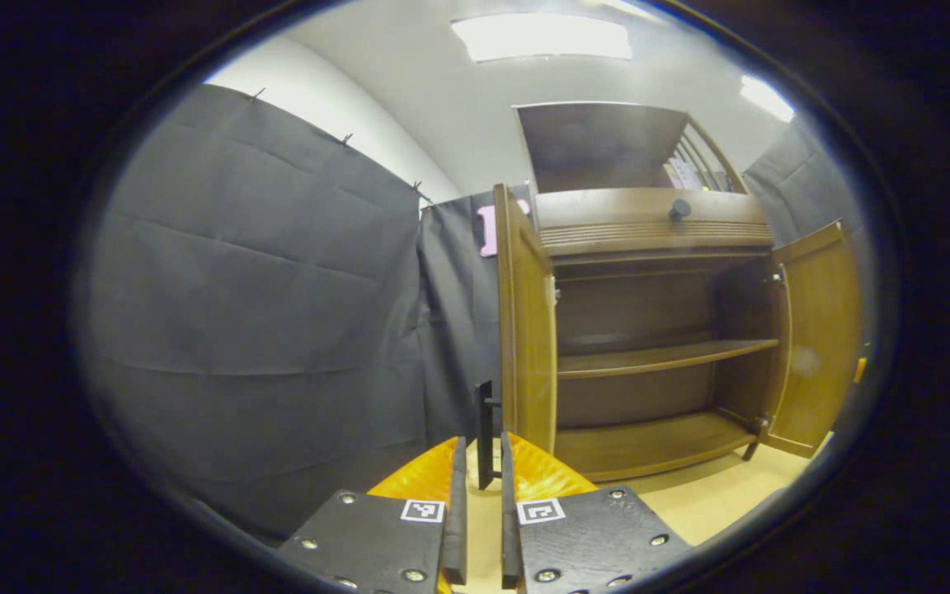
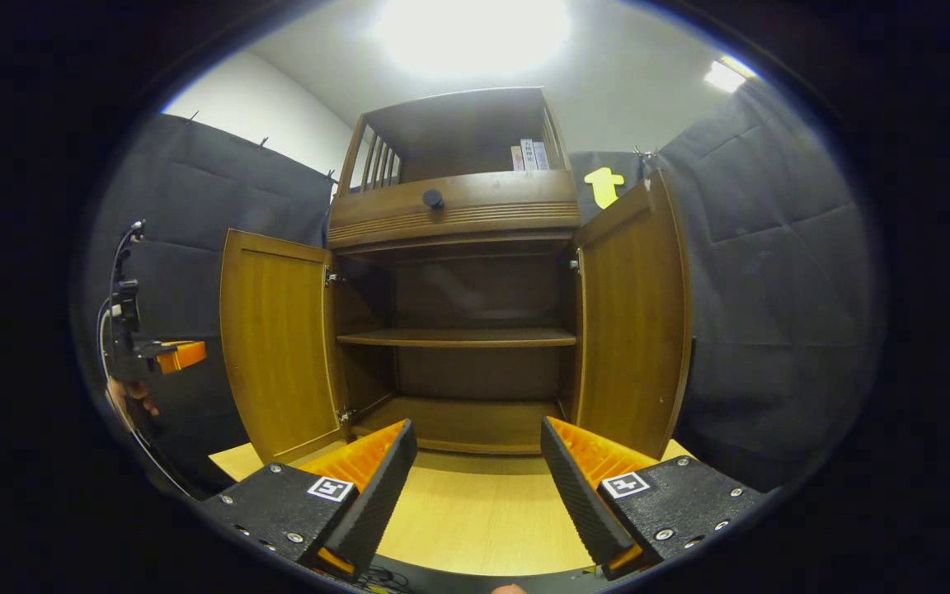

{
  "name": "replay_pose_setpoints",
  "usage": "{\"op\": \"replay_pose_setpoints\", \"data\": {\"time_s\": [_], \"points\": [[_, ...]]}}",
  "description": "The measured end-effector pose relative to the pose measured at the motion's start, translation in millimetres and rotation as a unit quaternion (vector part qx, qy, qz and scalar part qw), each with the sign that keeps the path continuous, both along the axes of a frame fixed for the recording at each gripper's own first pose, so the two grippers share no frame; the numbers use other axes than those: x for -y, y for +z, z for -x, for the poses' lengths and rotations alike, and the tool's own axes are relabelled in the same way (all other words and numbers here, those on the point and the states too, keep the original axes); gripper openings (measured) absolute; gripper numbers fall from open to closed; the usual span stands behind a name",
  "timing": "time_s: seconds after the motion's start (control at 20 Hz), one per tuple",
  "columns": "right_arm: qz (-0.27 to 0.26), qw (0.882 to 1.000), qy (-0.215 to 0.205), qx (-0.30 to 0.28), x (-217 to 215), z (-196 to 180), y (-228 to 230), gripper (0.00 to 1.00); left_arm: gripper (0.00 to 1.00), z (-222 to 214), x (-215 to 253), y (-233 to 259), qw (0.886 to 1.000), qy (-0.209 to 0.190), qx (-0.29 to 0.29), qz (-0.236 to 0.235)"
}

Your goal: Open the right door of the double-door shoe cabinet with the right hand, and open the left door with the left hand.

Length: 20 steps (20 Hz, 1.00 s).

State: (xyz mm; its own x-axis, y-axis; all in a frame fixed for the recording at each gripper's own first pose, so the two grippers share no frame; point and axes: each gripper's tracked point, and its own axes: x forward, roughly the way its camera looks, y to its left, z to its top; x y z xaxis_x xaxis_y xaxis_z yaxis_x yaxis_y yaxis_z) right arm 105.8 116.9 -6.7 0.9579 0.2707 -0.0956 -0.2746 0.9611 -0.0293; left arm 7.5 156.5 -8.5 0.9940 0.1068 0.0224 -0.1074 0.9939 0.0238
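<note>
Both doors of the shoe cabinet (image 2: 454,330) stand swung wide, left door (image 2: 277,342) and right door (image 2: 636,318), baring its shelf (image 2: 458,337). Near the left door's edge, the left gripper (image 1: 483,495) is narrowed around a dark handle (image 1: 486,433), contact unclear. Before the cabinet, the right gripper (image 2: 475,478) gapes wide over the counter (image 2: 475,520), holding nothing.

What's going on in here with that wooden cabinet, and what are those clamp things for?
A person is holding a two-finger gripper in each hand to open a double-door shoe cabinet. Both doors stand wide open now: the left door and the right door, showing bare shelves inside. The left gripper sits near the left door's edge with its fingers almost together around a thin dark handle, though I can't tell if they press on it. The right gripper is open, holding nothing.
</note>
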Motion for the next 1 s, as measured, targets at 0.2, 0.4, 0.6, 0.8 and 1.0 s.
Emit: {"op": "replay_pose_setpoints", "data": {"time_s": [0.2, 0.4, 0.6, 0.8, 1.0], "points": [[0.008, 1.0, -0.022, 0.01, 19.1, 7.4, 4.8, 0.94, 0.22, 10.0, 12.6, 6.4, 1.0, -0.027, 0.0, -0.001], [0.001, 0.999, -0.05, 0.022, 37.1, 15.0, 11.4, 0.92, 0.22, 16.3, 22.0, 11.8, 0.999, -0.046, 0.0, -0.002], [-0.004, 0.997, -0.071, 0.03, 51.5, 25.9, 15.0, 0.92, 0.22, 16.1, 22.9, 13.5, 0.998, -0.055, -0.002, -0.016], [-0.01, 0.996, -0.084, 0.028, 60.1, 36.8, 12.4, 0.93, 0.17, 17.5, 23.8, 13.9, 0.998, -0.053, 0.0, -0.012], [-0.006, 0.996, -0.089, 0.028, 65.1, 45.7, 9.2, 0.93, 0.31, 17.2, 22.8, 9.8, 0.998, -0.053, -0.008, -0.027]]}}
